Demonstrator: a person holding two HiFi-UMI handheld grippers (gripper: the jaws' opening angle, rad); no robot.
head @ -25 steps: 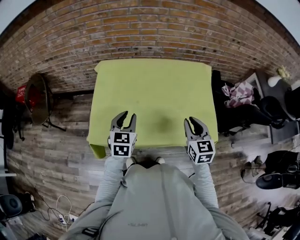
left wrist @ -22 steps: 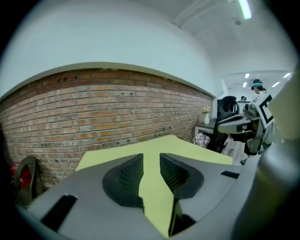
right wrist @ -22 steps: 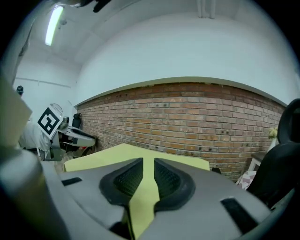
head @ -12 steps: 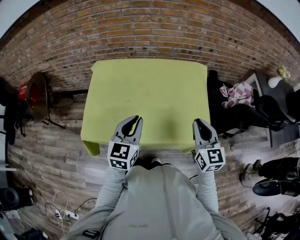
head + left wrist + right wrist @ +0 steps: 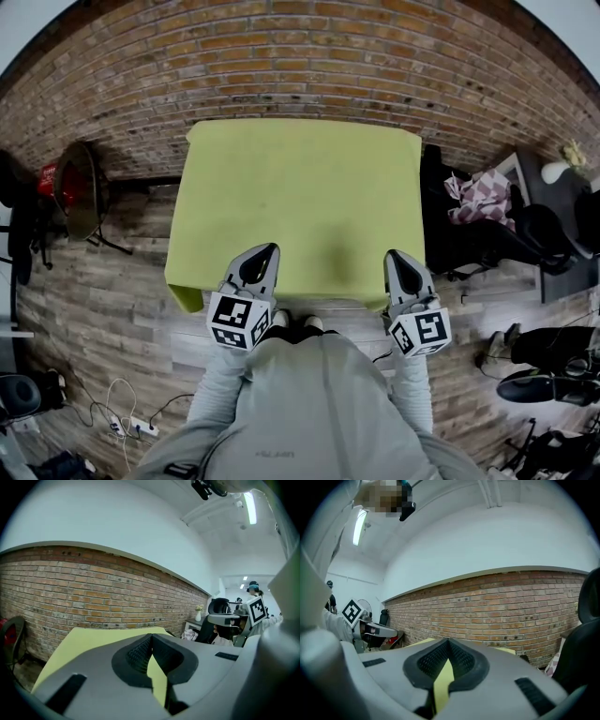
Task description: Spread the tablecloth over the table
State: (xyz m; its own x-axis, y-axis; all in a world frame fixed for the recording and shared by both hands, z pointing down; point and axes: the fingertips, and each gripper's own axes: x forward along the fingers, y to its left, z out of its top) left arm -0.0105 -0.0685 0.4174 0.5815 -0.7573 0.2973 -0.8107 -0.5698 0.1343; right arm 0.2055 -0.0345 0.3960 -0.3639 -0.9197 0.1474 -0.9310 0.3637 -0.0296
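Spread already over most of the table, hidden beneath: the tablecloth [image 5: 300,187], flat up to the far side by the brick wall [image 5: 300,56], near edge pinched in two places. Left gripper [image 5: 262,258] clamped on that edge toward the left corner, right gripper [image 5: 401,267] toward the right corner, both pairs of jaws just closed together with a strip of yellow-green cloth between the pads. Keep both grips firm and pull evenly toward the body, at the same height on both sides, so as not to skew the cloth. Lift only a little, to avoid dragging the far edge off. Watch the drooping left near corner, seemingly lower than the right. Release only with the near hem hanging straight.
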